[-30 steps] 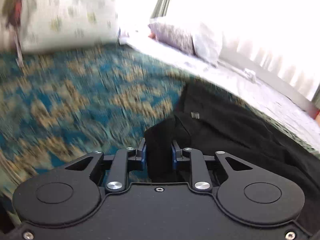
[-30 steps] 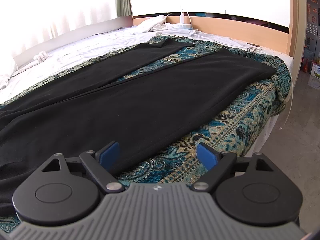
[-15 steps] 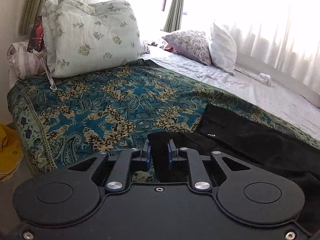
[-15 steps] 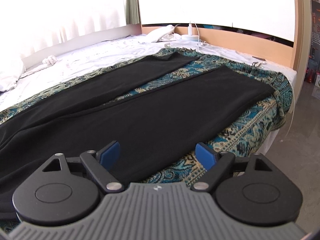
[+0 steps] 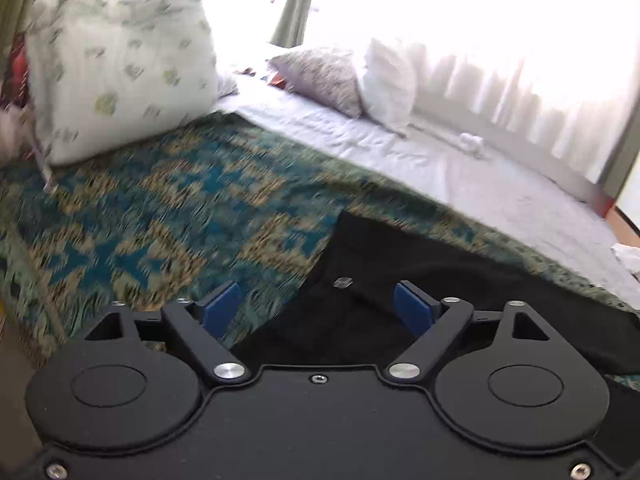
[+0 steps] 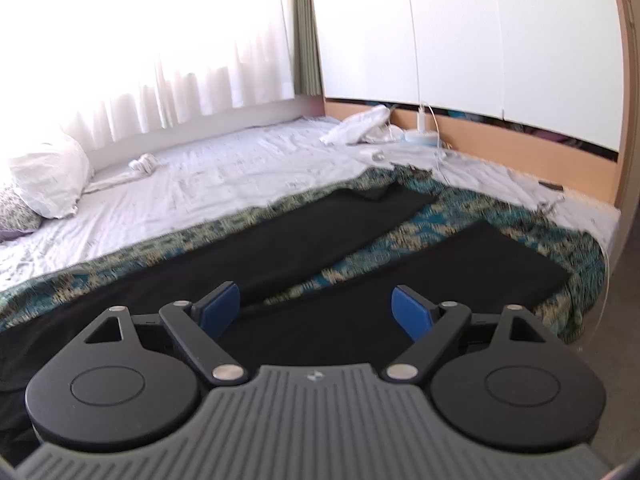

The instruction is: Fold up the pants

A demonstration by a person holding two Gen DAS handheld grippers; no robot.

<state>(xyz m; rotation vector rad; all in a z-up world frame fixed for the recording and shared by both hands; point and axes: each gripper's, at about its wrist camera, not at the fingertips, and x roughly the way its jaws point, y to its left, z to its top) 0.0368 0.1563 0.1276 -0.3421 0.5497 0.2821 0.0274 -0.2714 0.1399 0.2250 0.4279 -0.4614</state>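
Black pants (image 6: 332,236) lie spread flat on a teal and gold patterned bedspread (image 5: 168,216), with both legs stretching away in the right wrist view. The waistband end (image 5: 360,300) with a small tag shows in the left wrist view. My left gripper (image 5: 318,310) is open and empty, just above the waistband corner. My right gripper (image 6: 316,312) is open and empty, held above the near leg of the pants.
A large floral pillow (image 5: 120,76) stands at the head of the bed, with smaller pillows (image 5: 344,76) beside it. A white sheet (image 6: 224,184) covers the far half of the bed. A wooden footboard (image 6: 520,148) and cables (image 6: 428,128) lie at the far end. Floor lies to the right.
My left gripper has opened and let go of the waistband, which now lies on the bedspread. My right gripper has lifted and pulled back, still open.
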